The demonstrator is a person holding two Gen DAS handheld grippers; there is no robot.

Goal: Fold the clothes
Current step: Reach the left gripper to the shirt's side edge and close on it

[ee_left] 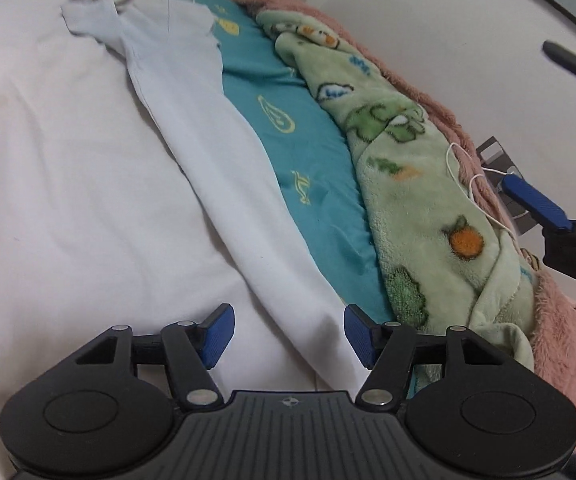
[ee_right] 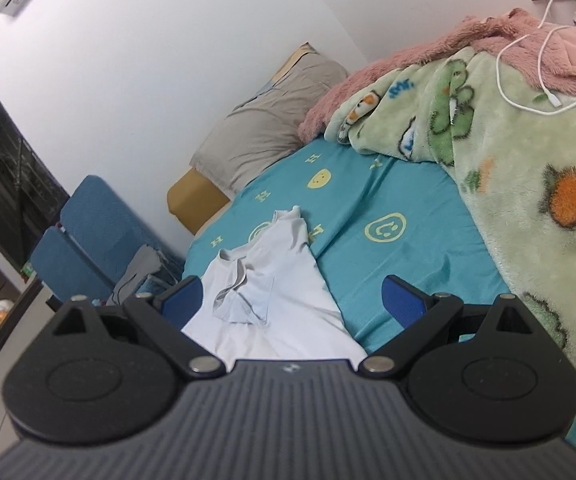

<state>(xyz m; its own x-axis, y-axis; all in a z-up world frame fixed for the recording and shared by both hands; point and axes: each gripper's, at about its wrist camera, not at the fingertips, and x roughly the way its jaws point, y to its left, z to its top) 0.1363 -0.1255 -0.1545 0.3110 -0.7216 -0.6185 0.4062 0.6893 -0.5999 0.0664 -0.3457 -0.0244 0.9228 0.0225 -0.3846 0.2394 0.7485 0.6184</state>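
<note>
White garment (ee_left: 68, 152), soft matte cotton-like knit, spread wide over the bed, with one long folded strip (ee_left: 224, 168) running diagonally along its edge and a crumpled collar end (ee_left: 88, 16) at the far side. In the right wrist view, same garment (ee_right: 272, 300) tapering toward a ribbed neckline (ee_right: 232, 284), lying flat on the teal bedsheet (ee_right: 388, 272).

Left claw (ee_left: 288, 334): spread, ridged blue pads (ee_left: 218, 334) set apart above the cloth, a fold of the white strip lying between them, no pinch visible. Black hinged linkage with round metal pins.

Right claw (ee_right: 292, 300): spread wide, blue pads (ee_right: 182, 298) well apart over the garment's near end, nothing pinched. Also seen at the right edge of the left wrist view (ee_left: 548, 128), one blue pad and one black finger tip held off the bed.

Smooth teal sheet printed with yellow smiley faces (ee_right: 384, 228). Fluffy pale-green fleece blanket (ee_right: 528, 208) with cartoon shapes, bunched beside the garment's side of the bed; shaggy pink throw (ee_right: 428, 60) behind it. Thin white cable (ee_right: 528, 80) looping over both. Wrinkled beige pillow (ee_right: 272, 128) against the plain white wall (ee_right: 148, 60).
</note>
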